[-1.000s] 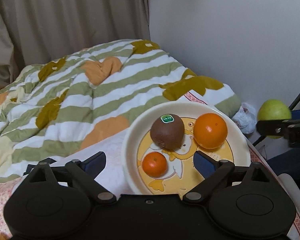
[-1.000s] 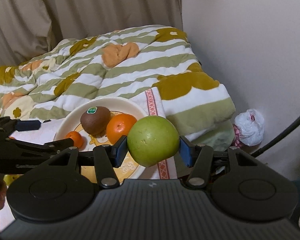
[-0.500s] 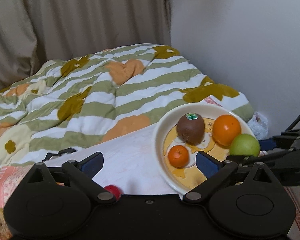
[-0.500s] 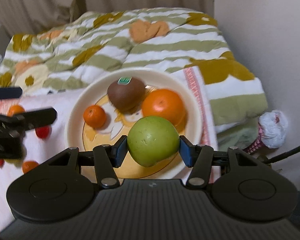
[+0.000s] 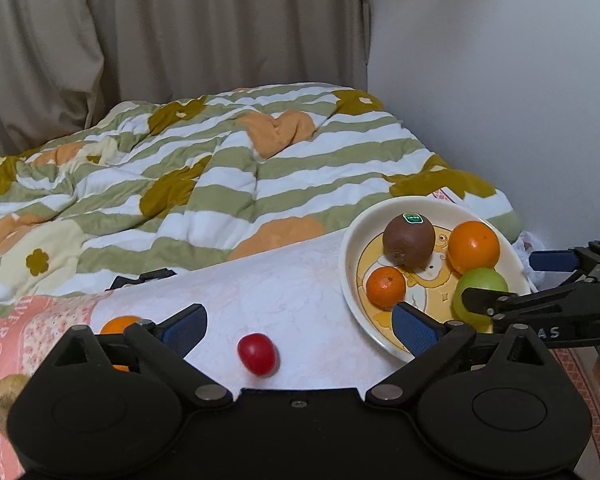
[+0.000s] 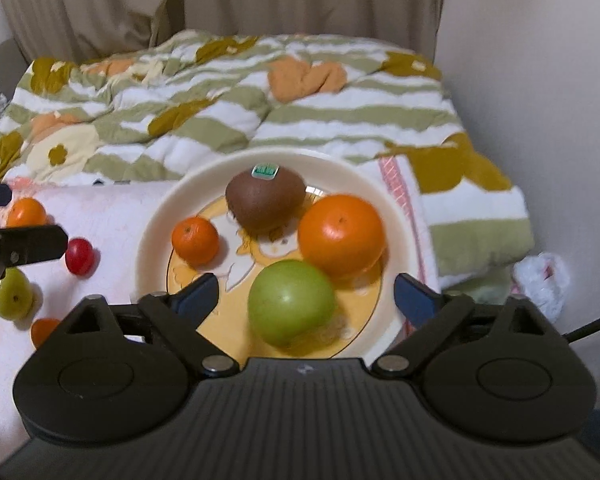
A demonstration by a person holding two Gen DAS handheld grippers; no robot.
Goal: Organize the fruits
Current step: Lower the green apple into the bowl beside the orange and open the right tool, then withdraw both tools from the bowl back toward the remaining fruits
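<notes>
So, plate: holds green apple, big orange, kiwi, small mandarin
Right gripper: fingers spread wide, apple sits loose between them, looks untouched though it's blurry
Left gripper: fingers apart, holding nothing, cherry tomato on the cloth between them
Cloth: more small fruit off to the left
</notes>
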